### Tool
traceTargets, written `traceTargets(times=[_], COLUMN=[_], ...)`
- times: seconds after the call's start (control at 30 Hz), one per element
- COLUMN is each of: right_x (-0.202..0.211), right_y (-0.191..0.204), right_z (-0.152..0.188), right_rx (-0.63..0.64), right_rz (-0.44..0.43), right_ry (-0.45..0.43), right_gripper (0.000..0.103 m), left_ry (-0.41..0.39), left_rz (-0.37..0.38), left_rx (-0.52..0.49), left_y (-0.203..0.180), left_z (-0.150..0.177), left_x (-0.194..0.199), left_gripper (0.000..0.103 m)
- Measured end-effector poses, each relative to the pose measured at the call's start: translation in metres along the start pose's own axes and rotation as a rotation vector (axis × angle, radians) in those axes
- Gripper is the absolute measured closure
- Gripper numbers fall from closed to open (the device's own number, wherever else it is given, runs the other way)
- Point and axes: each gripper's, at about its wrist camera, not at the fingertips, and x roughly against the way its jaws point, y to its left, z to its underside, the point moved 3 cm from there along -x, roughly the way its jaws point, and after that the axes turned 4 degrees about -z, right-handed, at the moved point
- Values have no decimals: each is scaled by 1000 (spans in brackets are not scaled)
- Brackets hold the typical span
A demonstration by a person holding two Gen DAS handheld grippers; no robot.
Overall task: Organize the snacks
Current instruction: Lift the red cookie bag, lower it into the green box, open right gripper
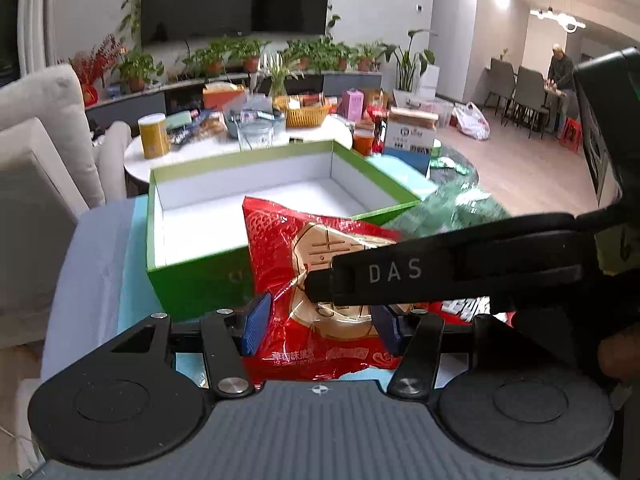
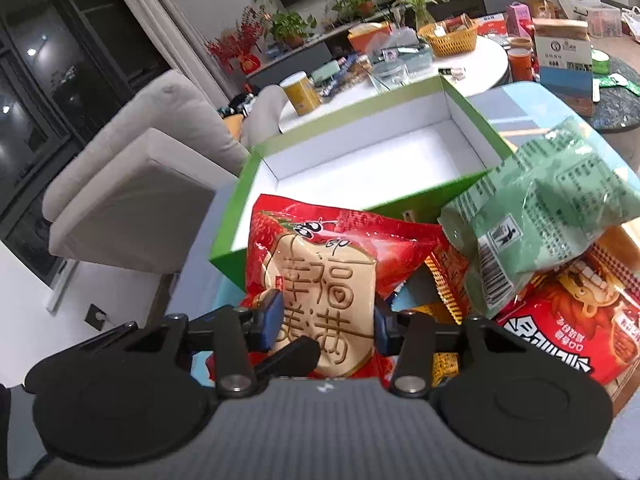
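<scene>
The red strawberry snack bag [image 2: 320, 280] sits between the blue pads of the right claw [image 2: 326, 326], which appear clenched on its lower half; it is held upright at the near wall of the green box [image 2: 360, 156], presumably for loading into the bare white interior. The left claw [image 1: 320, 330] brackets the same bag [image 1: 304, 264], pads close at both sides, but actual contact cannot be told. A green packet [image 2: 540, 216] lies on the snack pile beside the box, awaiting sorting.
</scene>
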Motion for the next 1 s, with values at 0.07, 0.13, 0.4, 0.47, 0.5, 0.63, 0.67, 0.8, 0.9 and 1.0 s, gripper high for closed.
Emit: traceTargets(times=[0.07,0.13,0.4,0.47,0.5,0.63,0.67,0.8,0.9,1.0], right_x=[4,8,2,-2,-6,-22,-26,-45,-53,-62], right_y=[6,10,23,24,25,25,25,23,29,38], right_z=[-4,-9,-46,-57,-62,-79,-82,-93,-97,-99], right_rx=[8,17,53,61,66,74,74,70,69,95], right_rz=[-10,-19,-45,-53,-57,-72,-74,-88,-123,-152], right_ry=[-18,-39,-82,-92,-97,-103,-102,-93,-86,-85], right_gripper=[84,84,84,84,84,84,84,84,84,85], left_ry=[-26,-49,-102,-116,-123,-134,-133,-125,-126,-118], left_rz=[-10,-22,-67,-75,-80,-92,-94,-106,-109,-93], left_rx=[-9,-22,-28,-24,-23,-16,-13,5,23,59], left_y=[-2,-4,5,8,10,22,26,40,52,65], left_z=[-4,-9,-44,-52,-55,-69,-72,-81,-84,-86], left_x=[7,12,8,5,4,-9,-13,-30,-43,-54], left_gripper=[51,51,51,51,51,51,51,51,57,64])
